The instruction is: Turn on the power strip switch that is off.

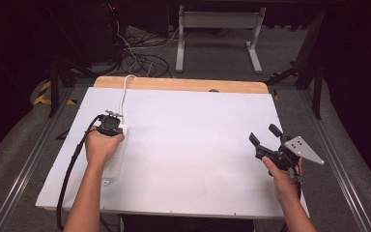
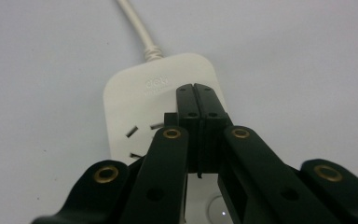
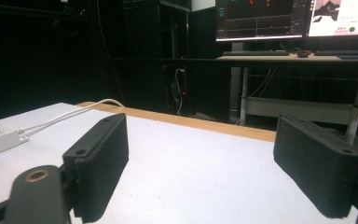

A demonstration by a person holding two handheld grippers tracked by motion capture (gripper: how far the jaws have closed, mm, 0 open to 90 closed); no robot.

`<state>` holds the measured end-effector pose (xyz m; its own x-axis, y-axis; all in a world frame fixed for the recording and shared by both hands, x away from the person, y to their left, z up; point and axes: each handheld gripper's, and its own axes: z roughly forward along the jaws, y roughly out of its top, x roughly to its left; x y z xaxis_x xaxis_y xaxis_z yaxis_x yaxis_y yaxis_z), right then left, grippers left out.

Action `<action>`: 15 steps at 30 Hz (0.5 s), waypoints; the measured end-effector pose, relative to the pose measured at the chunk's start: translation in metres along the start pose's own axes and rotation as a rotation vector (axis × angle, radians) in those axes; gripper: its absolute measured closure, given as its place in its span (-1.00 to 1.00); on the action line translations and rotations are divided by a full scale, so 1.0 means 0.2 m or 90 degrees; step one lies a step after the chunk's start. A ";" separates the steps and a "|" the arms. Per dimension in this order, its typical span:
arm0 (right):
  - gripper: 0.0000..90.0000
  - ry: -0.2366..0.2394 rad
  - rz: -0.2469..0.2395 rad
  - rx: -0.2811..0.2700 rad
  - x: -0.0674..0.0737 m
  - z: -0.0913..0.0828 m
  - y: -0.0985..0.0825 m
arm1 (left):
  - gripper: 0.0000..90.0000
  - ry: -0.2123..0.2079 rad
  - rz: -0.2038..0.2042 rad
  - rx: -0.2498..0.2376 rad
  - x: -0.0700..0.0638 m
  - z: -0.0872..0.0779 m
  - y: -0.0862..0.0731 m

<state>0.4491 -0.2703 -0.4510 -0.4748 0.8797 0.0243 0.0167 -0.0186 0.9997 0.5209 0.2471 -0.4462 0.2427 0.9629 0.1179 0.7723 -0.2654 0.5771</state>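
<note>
left gripper (image 2: 196,91): jaws pressed together, nothing between them, tips down on the power strip (image 2: 140,100) near its cord end
right gripper (image 1: 265,136): jaws wide apart, empty, held above the table's right side, well away from the strip
power strip: white, lies flat at the left of the white table (image 1: 193,145), under the left hand (image 1: 101,145)
cord (image 1: 123,94): runs off the far edge
risk: closed tips could slip off the smooth top or shove the strip sideways; nothing else holds it

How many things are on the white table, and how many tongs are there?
White power strip: 1
White cable on the strip: 1
Black tongs: 2, left tongs and right tongs
Total: 4
</note>
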 end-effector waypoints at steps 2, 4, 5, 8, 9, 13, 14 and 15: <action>-0.59 -0.001 -0.001 -0.001 0.00 0.00 0.00 | 1.00 -0.001 -0.004 0.001 0.00 0.00 0.00; -0.59 -0.002 -0.001 -0.002 0.00 0.00 0.00 | 1.00 0.012 0.006 -0.002 -0.02 0.01 0.00; -0.59 -0.001 -0.001 -0.002 0.00 0.00 0.01 | 1.00 0.012 0.006 -0.002 -0.02 0.01 0.00; -0.59 0.003 0.001 -0.005 0.00 0.00 0.01 | 1.00 0.039 0.022 0.006 -0.05 0.01 0.01; -0.59 0.003 0.001 -0.005 0.00 0.00 0.01 | 1.00 0.039 0.022 0.006 -0.05 0.01 0.01; -0.59 0.005 -0.001 -0.006 0.00 -0.01 0.01 | 1.00 0.032 0.012 0.004 -0.04 0.01 0.00; -0.59 0.004 0.002 -0.004 0.00 -0.01 0.01 | 1.00 0.031 0.012 0.005 -0.04 0.01 0.01; -0.59 0.004 0.001 -0.004 0.00 0.00 0.01 | 1.00 0.030 0.014 0.006 -0.04 0.01 0.01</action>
<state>0.4483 -0.2705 -0.4494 -0.4797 0.8771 0.0265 0.0126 -0.0233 0.9996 0.5207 0.2390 -0.4476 0.2323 0.9579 0.1685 0.7724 -0.2870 0.5667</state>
